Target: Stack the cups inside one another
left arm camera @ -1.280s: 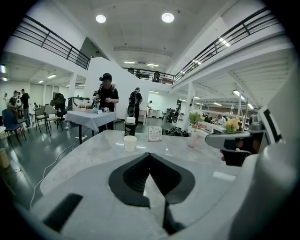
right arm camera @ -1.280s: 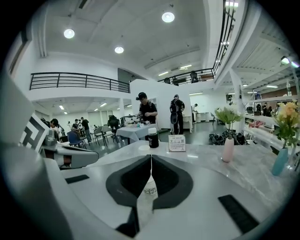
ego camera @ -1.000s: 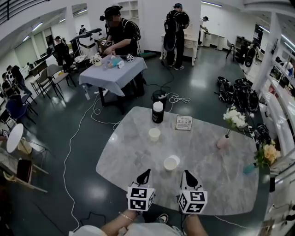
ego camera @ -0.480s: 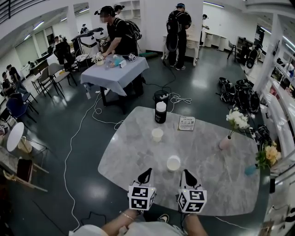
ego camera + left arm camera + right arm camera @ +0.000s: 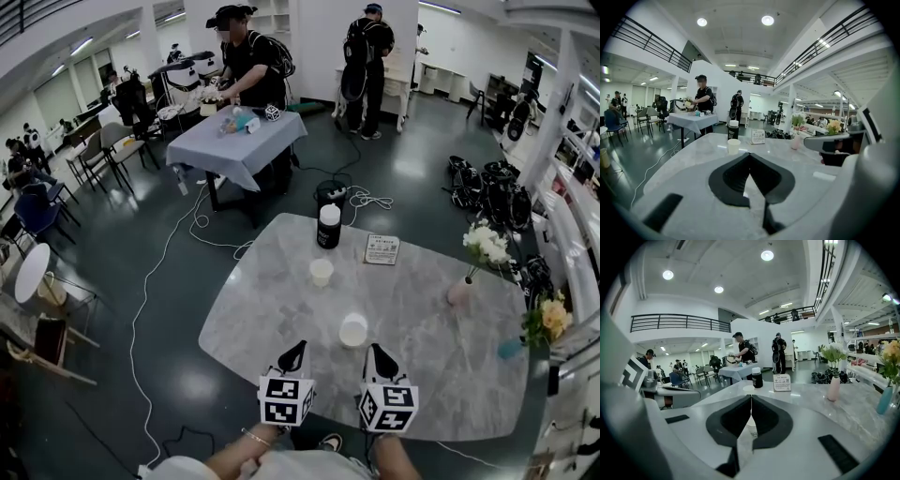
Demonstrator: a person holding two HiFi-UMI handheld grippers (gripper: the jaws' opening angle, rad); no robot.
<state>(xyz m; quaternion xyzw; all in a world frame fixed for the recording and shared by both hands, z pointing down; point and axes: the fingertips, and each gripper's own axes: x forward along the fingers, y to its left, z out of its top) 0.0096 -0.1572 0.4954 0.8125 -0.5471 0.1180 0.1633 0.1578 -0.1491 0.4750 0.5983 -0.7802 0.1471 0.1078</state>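
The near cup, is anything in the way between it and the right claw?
No, nothing visible is. Only bare marble table lies between the right claw and the near cup. The other cup and the black bottle stand farther back.

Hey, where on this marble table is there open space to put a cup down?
The table's left side, left of the near cup and far cup, is bare. So is the stretch between the near cup and the pink vase. The far edge is crowded: the far cup, black bottle and sign card cluster there.
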